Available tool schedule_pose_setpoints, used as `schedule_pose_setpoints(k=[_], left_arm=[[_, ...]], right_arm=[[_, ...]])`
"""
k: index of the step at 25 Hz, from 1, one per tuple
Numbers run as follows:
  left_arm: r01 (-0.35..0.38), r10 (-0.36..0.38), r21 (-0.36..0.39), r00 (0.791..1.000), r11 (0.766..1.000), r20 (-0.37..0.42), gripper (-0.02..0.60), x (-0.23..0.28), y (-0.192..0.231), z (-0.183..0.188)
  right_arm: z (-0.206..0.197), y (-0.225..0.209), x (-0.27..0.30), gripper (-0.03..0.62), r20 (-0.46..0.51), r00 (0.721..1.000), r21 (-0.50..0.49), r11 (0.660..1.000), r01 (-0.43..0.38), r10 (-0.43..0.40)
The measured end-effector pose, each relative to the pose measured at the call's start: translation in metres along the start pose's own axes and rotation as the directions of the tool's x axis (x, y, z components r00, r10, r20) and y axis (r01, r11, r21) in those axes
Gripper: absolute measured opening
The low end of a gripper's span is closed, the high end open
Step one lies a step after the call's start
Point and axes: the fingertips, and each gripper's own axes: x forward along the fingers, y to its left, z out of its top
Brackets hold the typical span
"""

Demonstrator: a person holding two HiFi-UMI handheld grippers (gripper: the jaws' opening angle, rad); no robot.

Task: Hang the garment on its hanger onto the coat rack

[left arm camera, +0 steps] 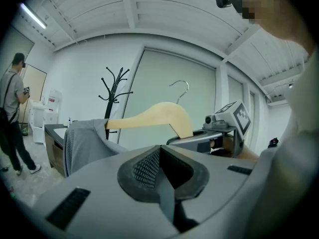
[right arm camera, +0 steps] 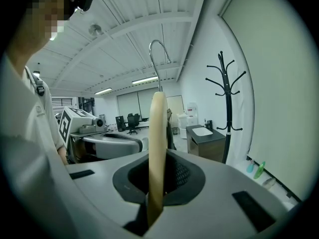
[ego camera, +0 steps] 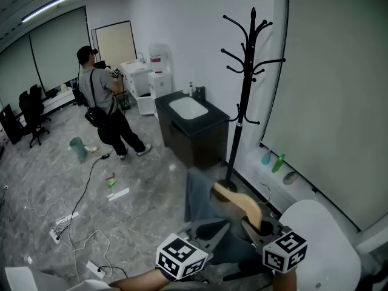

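My right hand-held gripper [right arm camera: 157, 183] is clamped on the wooden hanger [right arm camera: 158, 143], which runs edge-on up between the jaws, its metal hook [right arm camera: 157, 59] curving overhead. My left hand-held gripper [left arm camera: 164, 183] has its jaws pressed together with nothing between them; it sits just beside the right one, pointing across at the hanger's flat side.

The grey garment [left arm camera: 82, 143] is draped over the far arm of the hanger and hangs down from it. The near arm, where my right jaws grip, is bare wood. From above, the cloth falls in front of both grippers toward the floor.

The black coat rack [ego camera: 245, 90] stands well apart from the hanger, ahead of me by the white wall, with all of its curved pegs bare. Just beside it is a black cabinet [ego camera: 191, 141] with a white basin set in its top. Further off, a person [ego camera: 103, 102] in a grey shirt stands facing away, on a marbled floor [ego camera: 54, 180] strewn with cables.
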Motion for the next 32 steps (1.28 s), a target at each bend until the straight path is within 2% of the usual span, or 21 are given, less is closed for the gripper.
schedule_pose_setpoints(k=[9, 20, 26, 32], left_arm=[[0.013, -0.013, 0.009, 1.0, 1.0, 0.019, 0.005, 0.046, 0.039, 0.017], [0.099, -0.102, 0.064, 0.993, 0.993, 0.053, 0.005, 0.124, 0.142, 0.08], [0.112, -0.116, 0.072, 0.992, 0.991, 0.05, 0.005, 0.16, 0.203, 0.099], [0.108, -0.111, 0.068, 0.993, 0.992, 0.045, 0.005, 0.186, 0.239, 0.112]], right_arm=[[0.024, -0.051, 0.025, 0.023, 0.002, 1.0, -0.026, 0.999, -0.018, 0.018], [0.088, -0.138, 0.105, 0.023, 0.017, 1.0, -0.036, 0.999, 0.023, -0.022], [0.117, -0.183, 0.156, 0.023, 0.038, 0.999, -0.037, 0.999, 0.03, -0.029], [0.14, -0.216, 0.192, 0.023, 0.045, 0.999, -0.027, 0.999, 0.024, -0.023]])
